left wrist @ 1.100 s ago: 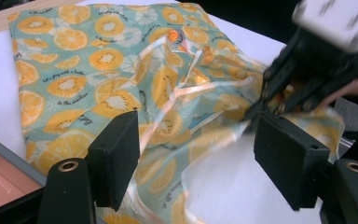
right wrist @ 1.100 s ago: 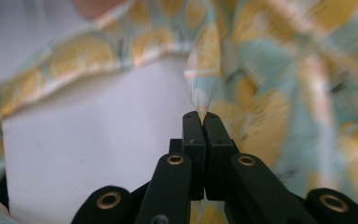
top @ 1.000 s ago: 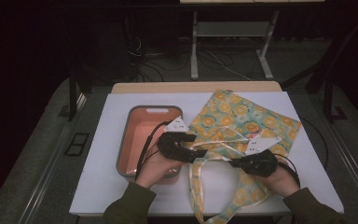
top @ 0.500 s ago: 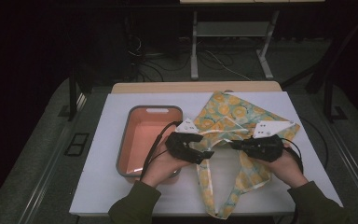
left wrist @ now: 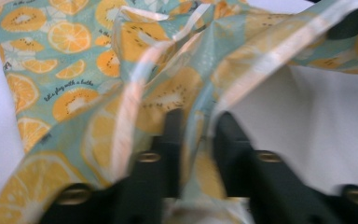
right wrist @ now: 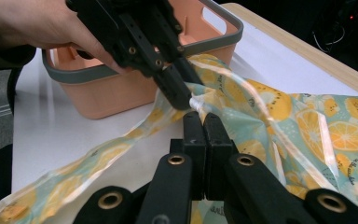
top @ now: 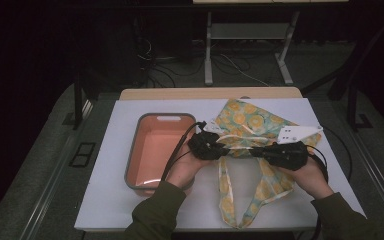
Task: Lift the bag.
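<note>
A teal cloth bag printed with orange slices [top: 250,120] lies on the right half of the white table, its long strap [top: 227,200] trailing toward the near edge. My left gripper [top: 224,150] reaches in from the left. Its jaws have just been closing, and in the left gripper view [left wrist: 198,128] a fold of the cloth [left wrist: 65,70] sits pinched between them. My right gripper [top: 256,152] faces it from the right, tip to tip. In the right gripper view [right wrist: 204,122] its jaws are pressed together on the bunched cloth [right wrist: 335,126], just below the left gripper [right wrist: 186,95].
An empty salmon-pink bin [top: 155,155] with a grey rim stands left of the cloth, right behind my left hand; its wall [right wrist: 121,93] looms in the right gripper view. The table [top: 105,195] has a wooden back edge [top: 210,93]. Cables and a metal frame lie beyond.
The left gripper slid right to the cloth's middle and closed on it. The right gripper rose, lifting and bunching the near part of the cloth between the two grippers.
</note>
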The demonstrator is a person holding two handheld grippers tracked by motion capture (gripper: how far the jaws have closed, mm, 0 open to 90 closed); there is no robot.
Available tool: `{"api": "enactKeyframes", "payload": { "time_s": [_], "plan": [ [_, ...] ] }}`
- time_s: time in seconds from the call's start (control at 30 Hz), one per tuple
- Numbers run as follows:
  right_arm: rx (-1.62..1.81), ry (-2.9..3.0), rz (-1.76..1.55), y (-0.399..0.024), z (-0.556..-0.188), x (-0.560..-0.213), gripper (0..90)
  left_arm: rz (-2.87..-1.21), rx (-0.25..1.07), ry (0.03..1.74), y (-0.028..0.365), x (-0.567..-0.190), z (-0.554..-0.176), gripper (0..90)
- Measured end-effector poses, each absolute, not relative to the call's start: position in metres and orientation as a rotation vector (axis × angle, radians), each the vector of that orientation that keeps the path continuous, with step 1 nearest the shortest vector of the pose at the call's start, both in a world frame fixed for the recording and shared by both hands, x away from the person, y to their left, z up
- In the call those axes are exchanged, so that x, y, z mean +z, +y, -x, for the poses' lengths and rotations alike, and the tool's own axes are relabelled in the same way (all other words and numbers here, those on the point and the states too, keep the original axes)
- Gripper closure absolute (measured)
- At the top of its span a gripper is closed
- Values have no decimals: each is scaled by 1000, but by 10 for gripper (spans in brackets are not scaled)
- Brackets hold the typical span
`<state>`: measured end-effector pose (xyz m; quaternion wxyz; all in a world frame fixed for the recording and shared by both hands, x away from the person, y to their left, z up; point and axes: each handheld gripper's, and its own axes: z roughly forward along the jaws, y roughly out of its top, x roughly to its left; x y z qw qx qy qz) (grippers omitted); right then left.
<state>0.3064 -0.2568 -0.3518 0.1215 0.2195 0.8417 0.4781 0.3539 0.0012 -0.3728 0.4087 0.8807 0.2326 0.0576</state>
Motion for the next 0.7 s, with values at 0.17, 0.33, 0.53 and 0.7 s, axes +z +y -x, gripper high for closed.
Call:
{"api": "enactKeyframes", "payload": {
  "time_s": [0.17, 0.33, 0.53, 0.7],
  "plan": [
    [1368, 2465, -673, -257, -310, -355, 849, -2173, 151, 618, 8, -368, -354, 892],
    [1255, 2535, -726, -257, -308, -371, 739, -2128, 150, 654, 16, -364, -356, 894],
    [1095, 2607, -774, -262, -301, -393, 699, -2105, 157, 680, 24, -361, -358, 894],
    [1094, 2590, -790, -271, -305, -396, 889, -2095, 177, 680, 26, -360, -357, 894]
  ]
}}
